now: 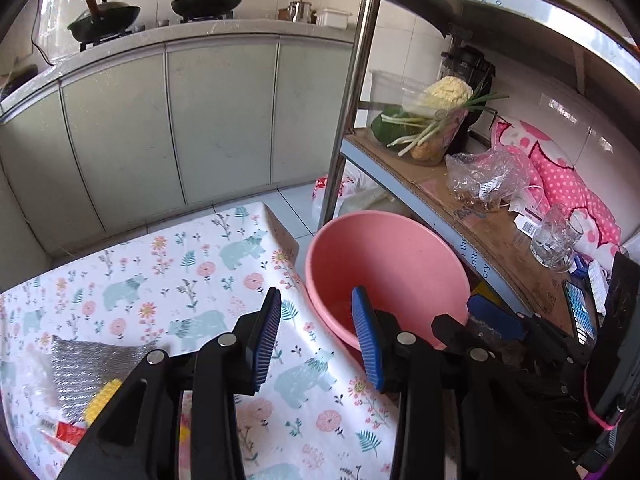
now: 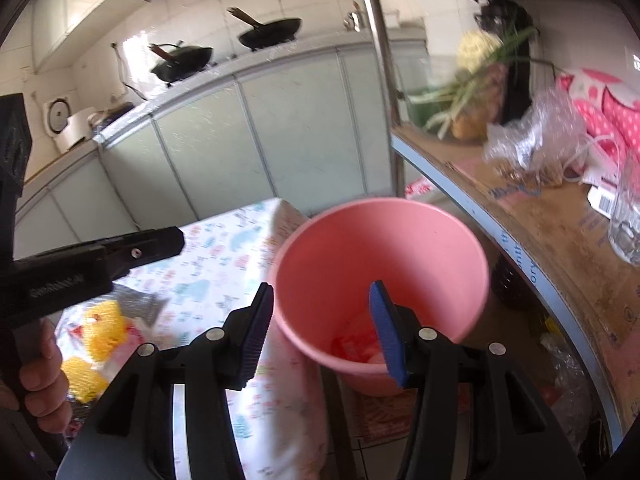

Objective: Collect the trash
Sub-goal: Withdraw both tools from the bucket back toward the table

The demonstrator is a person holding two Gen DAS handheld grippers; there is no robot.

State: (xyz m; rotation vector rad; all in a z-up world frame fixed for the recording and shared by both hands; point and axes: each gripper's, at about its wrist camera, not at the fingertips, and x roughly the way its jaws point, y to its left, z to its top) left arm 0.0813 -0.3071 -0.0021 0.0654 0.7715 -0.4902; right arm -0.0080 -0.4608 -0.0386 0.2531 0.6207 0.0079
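A pink bucket [image 1: 384,264] stands on the floor beside the table; at its bottom lies red and white trash [image 2: 356,348]. My left gripper [image 1: 317,292] is open and empty, above the table's edge next to the bucket's rim. Above the bucket's [image 2: 380,240] mouth my right gripper [image 2: 320,286] hangs open with nothing between its blue pads. On the flowered tablecloth [image 1: 180,280] lie a silver wrapper [image 1: 88,364], a yellow foam net [image 1: 102,400] and a red wrapper [image 1: 66,434]. In the right wrist view, yellow nets [image 2: 106,328] lie beside the silver wrapper [image 2: 140,304].
A metal rack [image 1: 500,248] stands to the right of the bucket, holding vegetables [image 1: 436,120], a plastic bag [image 1: 488,180], a glass [image 1: 556,240] and pink cloth. Pale cabinets [image 1: 200,120] with pans on the counter stand behind. A hand [image 2: 40,368] holds the left tool.
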